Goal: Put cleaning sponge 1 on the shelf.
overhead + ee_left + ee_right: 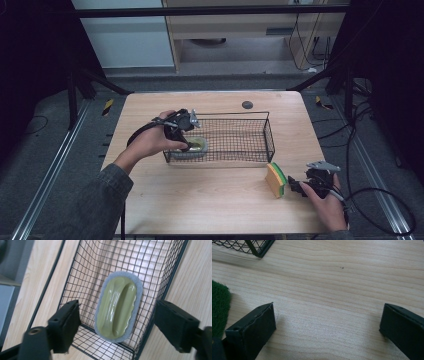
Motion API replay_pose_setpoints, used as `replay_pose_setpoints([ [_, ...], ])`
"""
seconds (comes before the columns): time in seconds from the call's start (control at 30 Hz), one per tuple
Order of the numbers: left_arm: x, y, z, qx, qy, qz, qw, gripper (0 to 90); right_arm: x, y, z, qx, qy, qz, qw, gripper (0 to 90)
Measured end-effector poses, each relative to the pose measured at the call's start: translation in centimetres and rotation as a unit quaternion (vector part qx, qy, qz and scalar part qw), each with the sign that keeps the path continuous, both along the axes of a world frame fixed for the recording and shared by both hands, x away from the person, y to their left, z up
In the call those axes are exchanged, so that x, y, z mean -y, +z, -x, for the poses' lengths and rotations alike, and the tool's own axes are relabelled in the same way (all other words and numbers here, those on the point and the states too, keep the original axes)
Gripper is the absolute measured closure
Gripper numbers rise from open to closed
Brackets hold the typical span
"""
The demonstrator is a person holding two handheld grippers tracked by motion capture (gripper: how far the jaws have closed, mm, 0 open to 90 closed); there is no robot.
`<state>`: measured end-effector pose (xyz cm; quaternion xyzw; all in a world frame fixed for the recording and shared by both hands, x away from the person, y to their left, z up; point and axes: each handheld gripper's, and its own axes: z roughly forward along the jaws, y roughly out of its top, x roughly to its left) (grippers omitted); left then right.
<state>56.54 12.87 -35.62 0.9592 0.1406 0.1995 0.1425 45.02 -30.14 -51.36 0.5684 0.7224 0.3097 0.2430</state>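
A green-handled scrubber with a grey pad (118, 306) lies in the left end of the black wire basket (250, 150), also seen as the scrubber (195, 146) in the high view. My left gripper (186, 131) hovers over it, open, jaws wide on either side and touching nothing; the left gripper (116, 323) looks straight down on it. A yellow and green sponge (276, 180) stands on edge on the table right of the basket's near corner. My right gripper (295, 187) sits low just right of that sponge, open and empty; its green face (219, 310) is beside the right gripper (328, 322).
The wooden table (215, 200) has free room in front of the basket. A small dark disc (247, 104) lies near the far edge. Cables trail from both grippers, off the table's right side and along the left forearm.
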Motion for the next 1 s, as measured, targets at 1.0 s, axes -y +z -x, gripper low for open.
replay_pose_setpoints([
  [1.0, -10.3, -5.9, 7.9, 0.01, 0.178, 0.153, 0.972, 6.7, 0.0, 0.0, 0.0, 0.0, -0.002, 0.0, 1.0, 0.6],
])
